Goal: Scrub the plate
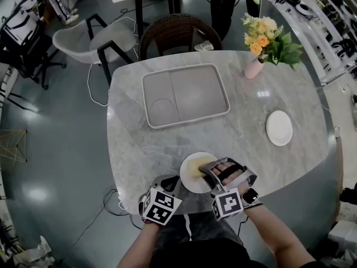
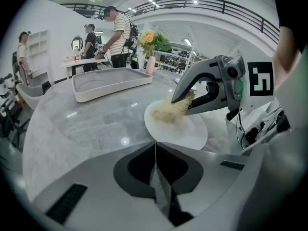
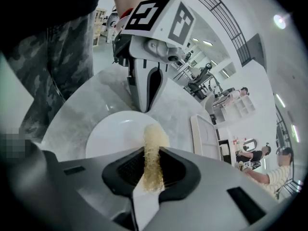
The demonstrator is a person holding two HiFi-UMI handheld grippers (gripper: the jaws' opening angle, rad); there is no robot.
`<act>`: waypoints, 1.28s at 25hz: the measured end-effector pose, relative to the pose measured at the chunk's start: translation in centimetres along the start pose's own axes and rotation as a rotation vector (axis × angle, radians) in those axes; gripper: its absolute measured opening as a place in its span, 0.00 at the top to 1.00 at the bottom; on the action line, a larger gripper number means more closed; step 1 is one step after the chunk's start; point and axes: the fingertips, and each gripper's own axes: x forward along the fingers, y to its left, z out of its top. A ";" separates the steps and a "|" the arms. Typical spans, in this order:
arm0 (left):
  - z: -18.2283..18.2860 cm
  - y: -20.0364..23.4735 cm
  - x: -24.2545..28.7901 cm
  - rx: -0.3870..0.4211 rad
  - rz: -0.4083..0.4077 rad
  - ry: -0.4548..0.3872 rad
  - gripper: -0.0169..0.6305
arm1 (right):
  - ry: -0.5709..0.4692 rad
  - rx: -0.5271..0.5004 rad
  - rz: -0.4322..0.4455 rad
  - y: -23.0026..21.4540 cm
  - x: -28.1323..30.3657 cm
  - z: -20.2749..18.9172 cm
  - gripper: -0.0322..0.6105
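Plate (image 1: 189, 183) sits at the near edge of the marble table (image 1: 139, 144), right in front of me. My right gripper (image 3: 147, 162) is clamped on a yellowish fibrous scrub pad (image 3: 153, 143), whose free end presses onto the plate's surface. My left gripper (image 2: 155, 148) has its jaws pressed together at the plate's rim; whether they nip the rim itself I can't quite tell. A divided tray (image 1: 184, 94) lies farther back, well apart.
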 end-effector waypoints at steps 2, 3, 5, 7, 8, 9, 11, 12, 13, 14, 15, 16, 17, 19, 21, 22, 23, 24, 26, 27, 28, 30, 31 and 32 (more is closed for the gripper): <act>0.1 -0.1 0.0 0.002 0.000 0.000 0.95 | 0.019 0.037 -0.008 0.2 -0.3 -0.6 0.83; 0.1 -0.1 -0.1 0.003 0.000 0.000 0.95 | 0.027 0.052 -0.011 0.4 -0.5 -0.8 0.83; 0.1 -0.1 -0.1 0.003 0.001 -0.001 0.95 | 0.040 0.083 -0.015 0.9 -0.9 -1.1 0.83; 0.1 -0.2 -0.1 0.005 0.000 -0.001 0.95 | 0.046 0.125 -0.020 1.4 -1.4 -1.1 0.83; 0.1 -0.2 -0.2 0.006 0.000 -0.002 0.95 | 0.048 0.146 -0.025 1.6 -1.6 -1.0 0.83; 0.1 -0.3 -0.2 0.007 -0.001 -0.002 0.95 | 0.048 0.163 -0.030 1.8 -1.8 -0.8 0.83; 0.1 -0.3 -0.3 0.010 -0.003 -0.001 0.95 | 0.044 0.184 -0.038 2.3 -2.3 -0.5 0.83; 0.2 -0.4 -0.3 0.012 -0.003 -0.001 0.95 | 0.041 0.191 -0.039 2.5 -2.5 -0.3 0.83; 0.2 -0.4 -0.2 0.014 -0.003 -0.001 0.95 | 0.038 0.195 -0.038 2.8 -2.7 -0.1 0.83; 0.3 -0.4 -0.2 0.016 -0.004 -0.002 0.95 | 0.034 0.197 -0.035 3.0 -2.9 0.1 0.83; 0.3 -0.5 -0.2 0.018 -0.004 -0.002 0.95 | 0.030 0.197 -0.032 3.3 -3.0 0.3 0.83; 0.3 -0.5 -0.3 0.020 -0.004 -0.003 0.95 | 0.025 0.196 -0.027 3.7 -3.2 0.5 0.83; 0.3 -0.6 -0.3 0.021 -0.005 -0.003 0.95 | 0.020 0.194 -0.021 4.0 -3.3 0.8 0.83; 0.2 -0.7 -0.4 0.025 -0.007 -0.004 0.95 | 0.013 0.192 -0.009 4.6 -3.5 1.3 0.83; 0.2 -0.9 -0.4 0.030 -0.012 -0.004 0.95 | 0.005 0.194 0.007 5.2 -3.6 1.6 0.83; 0.3 -1.0 -0.4 0.032 -0.016 -0.004 0.95 | 0.002 0.196 0.015 5.3 -3.6 1.8 0.83; 0.3 -1.1 -0.4 0.034 -0.020 -0.004 0.95 | -0.003 0.198 0.024 5.4 -3.6 1.9 0.83; 0.4 -1.2 -0.5 0.036 -0.023 -0.005 0.95 | -0.008 0.200 0.033 5.5 -3.7 2.1 0.83; 0.5 -1.4 -0.7 0.042 -0.027 -0.007 0.95 | -0.024 0.213 0.057 5.7 -3.9 2.6 0.83; 0.5 -1.5 -0.8 0.047 -0.028 -0.009 0.95 | -0.036 0.225 0.074 5.9 -4.1 2.9 0.83; 0.6 -1.6 -1.0 0.051 -0.029 -0.012 0.95 | -0.050 0.242 0.092 6.1 -4.3 3.3 0.83; 0.8 -1.6 -1.2 0.059 -0.032 -0.018 0.95 | -0.078 0.285 0.121 6.3 -4.7 3.9 0.83; 0.8 -1.7 -1.2 0.060 -0.035 -0.021 0.95 | -0.093 0.312 0.130 6.2 -5.0 4.2 0.83; 0.8 -1.8 -1.2 0.060 -0.038 -0.023 0.95 | -0.109 0.342 0.135 6.1 -5.3 4.4 0.83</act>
